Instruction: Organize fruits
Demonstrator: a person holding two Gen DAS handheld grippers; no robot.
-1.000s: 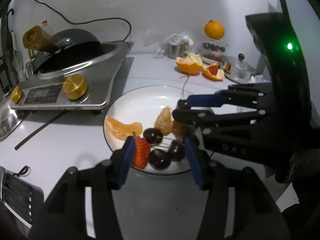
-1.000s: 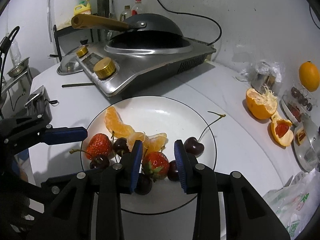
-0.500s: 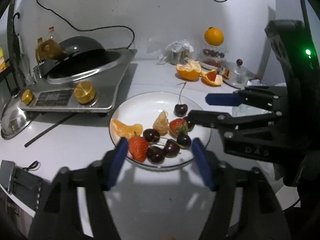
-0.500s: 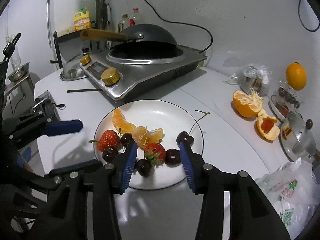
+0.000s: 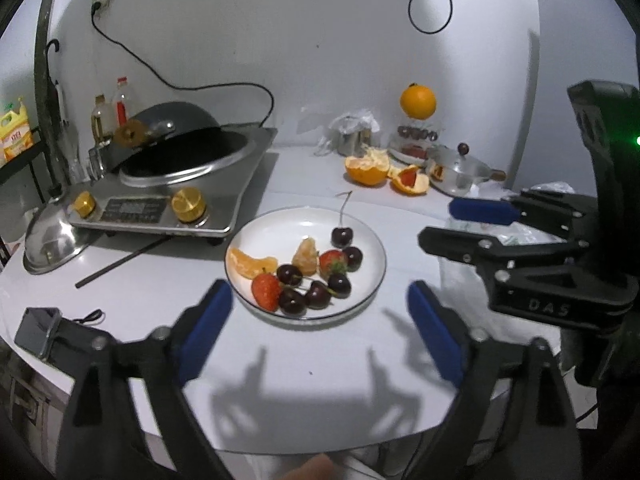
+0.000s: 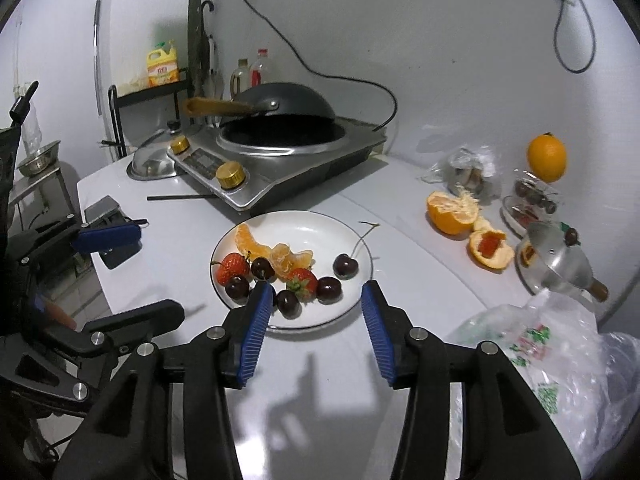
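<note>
Both grippers hung open above the near edge of the white counter, with the fruit plate just beyond them.

From the left, a steel lid (image 5: 50, 246) lay near the counter's left edge beside the induction cooker (image 5: 168, 196) carrying a dark wok (image 6: 280, 110). The left gripper (image 5: 320, 322) had just been opening, its jaws wide with nothing between them. The white plate (image 5: 360, 240), at the counter's middle, held orange segments (image 5: 252, 262), two strawberries (image 5: 266, 290) and six cherries (image 5: 342, 236). The right gripper (image 6: 318, 322) had also just been opening, empty. Toward the back right corner lay peeled orange halves (image 6: 452, 214); a whole orange (image 6: 546, 157) sat behind them.
</note>
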